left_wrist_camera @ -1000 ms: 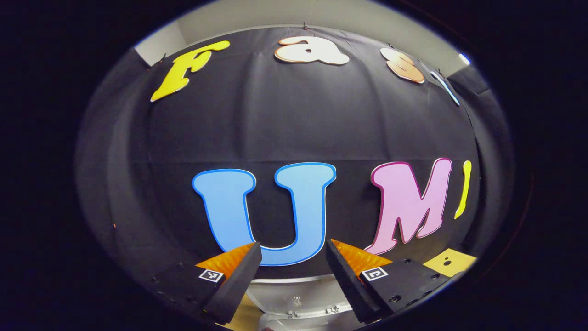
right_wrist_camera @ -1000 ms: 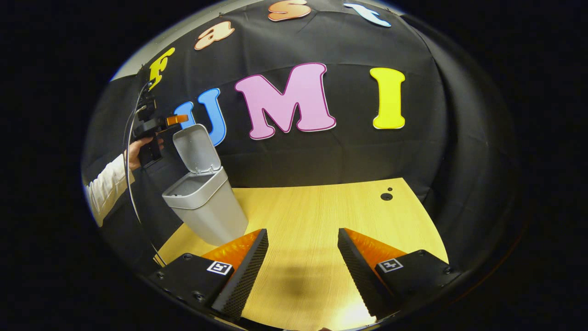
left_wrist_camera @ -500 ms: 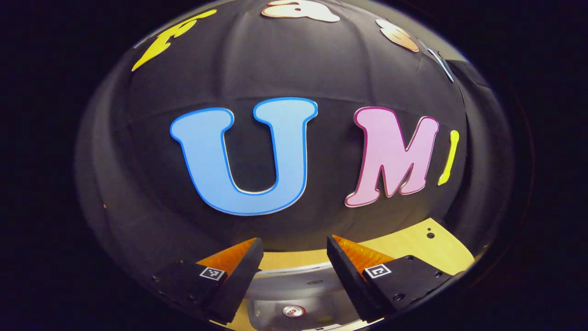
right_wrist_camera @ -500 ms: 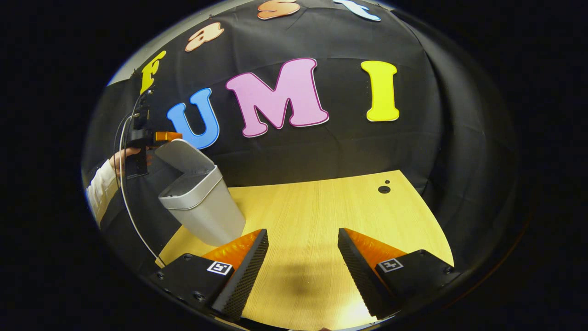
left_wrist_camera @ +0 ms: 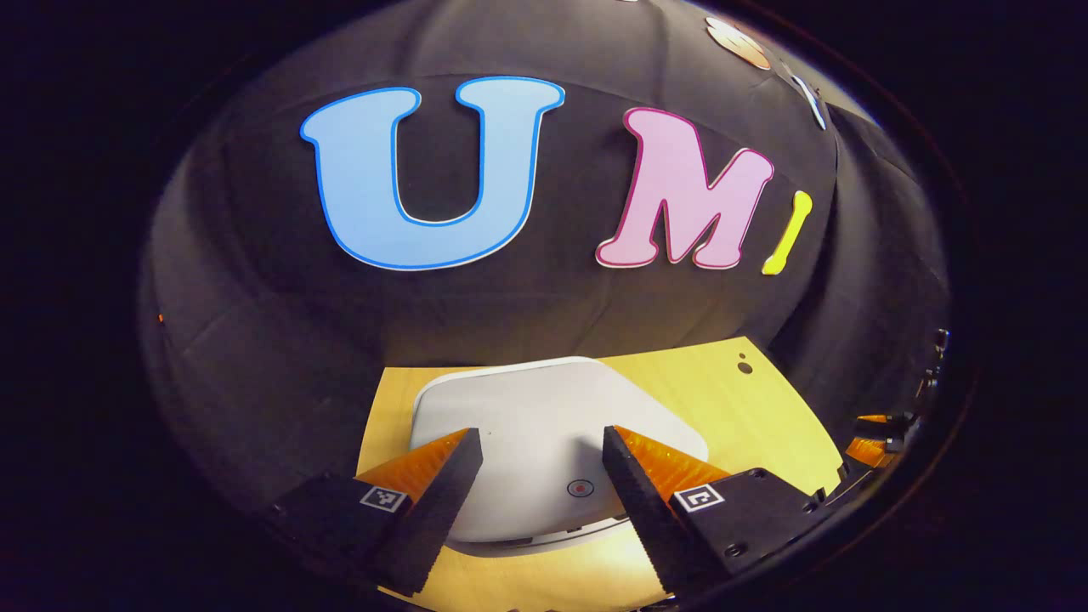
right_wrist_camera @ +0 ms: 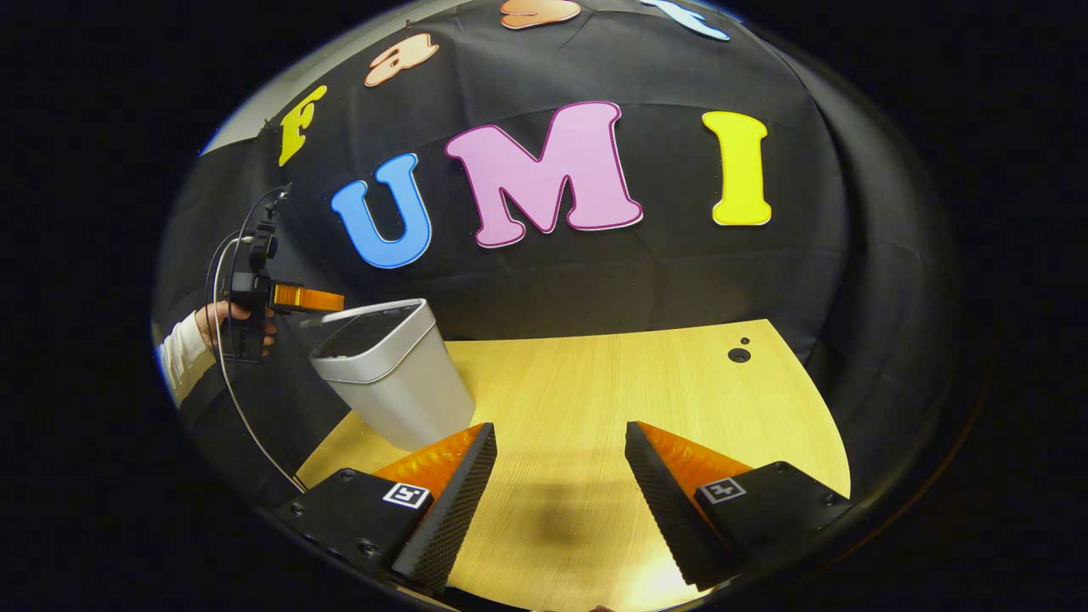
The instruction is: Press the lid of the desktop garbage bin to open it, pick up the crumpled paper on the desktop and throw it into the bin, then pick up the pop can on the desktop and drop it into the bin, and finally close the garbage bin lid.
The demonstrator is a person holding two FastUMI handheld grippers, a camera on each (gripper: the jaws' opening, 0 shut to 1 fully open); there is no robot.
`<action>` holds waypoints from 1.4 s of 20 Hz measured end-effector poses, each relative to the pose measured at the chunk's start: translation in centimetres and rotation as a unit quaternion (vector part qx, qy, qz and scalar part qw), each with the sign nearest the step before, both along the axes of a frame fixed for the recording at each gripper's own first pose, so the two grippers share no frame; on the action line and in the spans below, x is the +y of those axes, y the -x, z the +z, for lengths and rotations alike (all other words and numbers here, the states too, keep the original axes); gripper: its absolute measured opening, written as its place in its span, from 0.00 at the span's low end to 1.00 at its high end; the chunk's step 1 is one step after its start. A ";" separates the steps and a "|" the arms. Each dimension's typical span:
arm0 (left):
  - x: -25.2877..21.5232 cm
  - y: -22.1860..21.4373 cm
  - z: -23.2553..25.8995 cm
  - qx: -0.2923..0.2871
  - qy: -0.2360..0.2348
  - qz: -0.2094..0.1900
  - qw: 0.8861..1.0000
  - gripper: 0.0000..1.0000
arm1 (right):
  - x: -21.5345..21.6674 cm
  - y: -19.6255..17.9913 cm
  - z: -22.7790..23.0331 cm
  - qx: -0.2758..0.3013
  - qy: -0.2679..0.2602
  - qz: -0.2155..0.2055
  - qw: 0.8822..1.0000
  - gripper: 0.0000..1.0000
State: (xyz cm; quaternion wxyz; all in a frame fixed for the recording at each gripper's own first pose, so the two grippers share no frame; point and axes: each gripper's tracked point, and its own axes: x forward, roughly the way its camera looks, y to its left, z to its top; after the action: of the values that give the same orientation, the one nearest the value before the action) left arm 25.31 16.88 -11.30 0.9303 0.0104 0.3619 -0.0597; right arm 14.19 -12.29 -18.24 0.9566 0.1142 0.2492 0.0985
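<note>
Hovering above the bin (left_wrist_camera: 544, 442), the left gripper (left_wrist_camera: 541, 476) has its jaws apart and empty, one on each side of the flat white lid (left_wrist_camera: 527, 408), which lies down on the bin's top. A small round button (left_wrist_camera: 580, 488) sits near the lid's front edge. In the right gripper view, the bin (right_wrist_camera: 393, 374) stands at the left of the wooden worktop (right_wrist_camera: 595, 399), and the right gripper (right_wrist_camera: 561, 484) is held over bare wood, jaws apart and empty.
</note>
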 end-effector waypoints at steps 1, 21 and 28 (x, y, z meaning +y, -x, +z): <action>-0.4 0.3 -1.1 0.014 -0.012 -0.011 1.000 0.98 | 0.2 0.1 0.1 -0.001 0.000 0.002 1.000 0.98; -3.4 2.0 1.1 -0.139 -0.033 0.020 0.990 0.95 | 1.6 0.9 3.5 -0.040 0.020 0.012 0.999 0.98; -11.1 9.0 5.4 -0.232 0.009 0.005 0.973 0.95 | 2.5 -0.6 8.7 -0.106 0.023 -0.027 0.994 0.98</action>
State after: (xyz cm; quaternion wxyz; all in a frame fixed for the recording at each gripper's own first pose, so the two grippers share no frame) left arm 16.33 5.77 -5.94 0.9891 0.0135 0.1359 -0.0546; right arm 14.75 -9.81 -9.54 0.9823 0.0881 0.1457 0.0779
